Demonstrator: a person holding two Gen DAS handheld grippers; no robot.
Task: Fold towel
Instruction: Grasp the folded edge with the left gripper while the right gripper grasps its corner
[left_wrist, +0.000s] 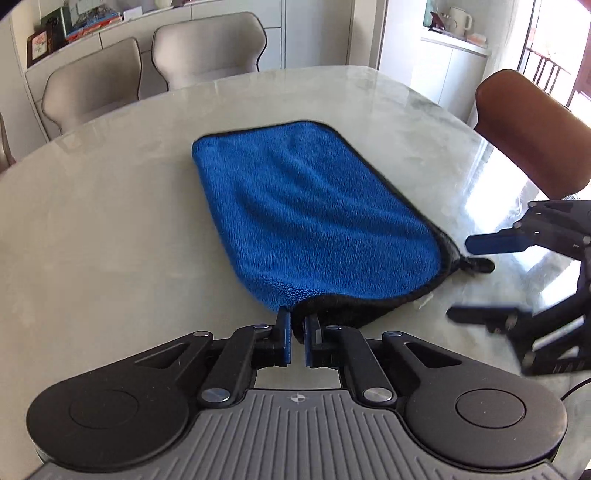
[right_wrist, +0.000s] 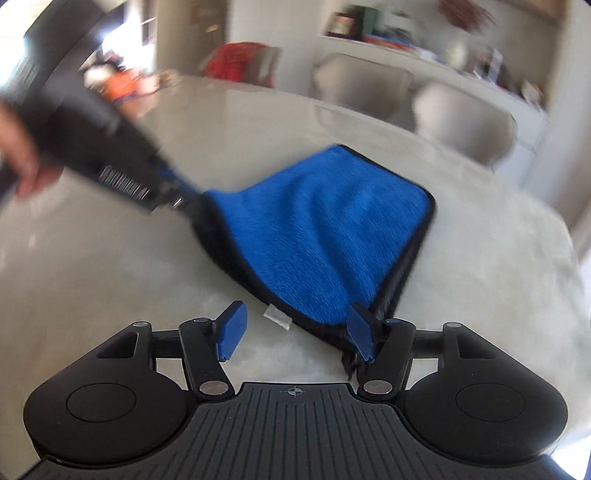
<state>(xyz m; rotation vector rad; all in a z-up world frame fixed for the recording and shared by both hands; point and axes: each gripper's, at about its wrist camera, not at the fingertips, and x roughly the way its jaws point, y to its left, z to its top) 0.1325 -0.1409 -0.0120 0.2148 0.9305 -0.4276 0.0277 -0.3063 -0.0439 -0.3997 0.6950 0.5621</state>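
Observation:
A blue towel (left_wrist: 295, 218) with black trim lies folded over on the pale marble table (left_wrist: 110, 240). My left gripper (left_wrist: 297, 321) is shut on the towel's near corner. My right gripper (right_wrist: 295, 321) is open with its jaws wide apart, just off the towel's (right_wrist: 325, 236) other near corner; its right finger (right_wrist: 360, 332) touches the black edge. It also shows at the right of the left wrist view (left_wrist: 465, 280). A small white label (right_wrist: 276, 316) hangs from the hem between the fingers. The left gripper (right_wrist: 173, 195) appears in the right wrist view, holding the far corner.
Grey chairs (left_wrist: 207, 48) stand along the table's far side and a brown chair (left_wrist: 532, 133) at its right. A sideboard with books and frames (left_wrist: 55, 33) runs behind. The person's hand (right_wrist: 18, 155) shows at the left of the blurred right wrist view.

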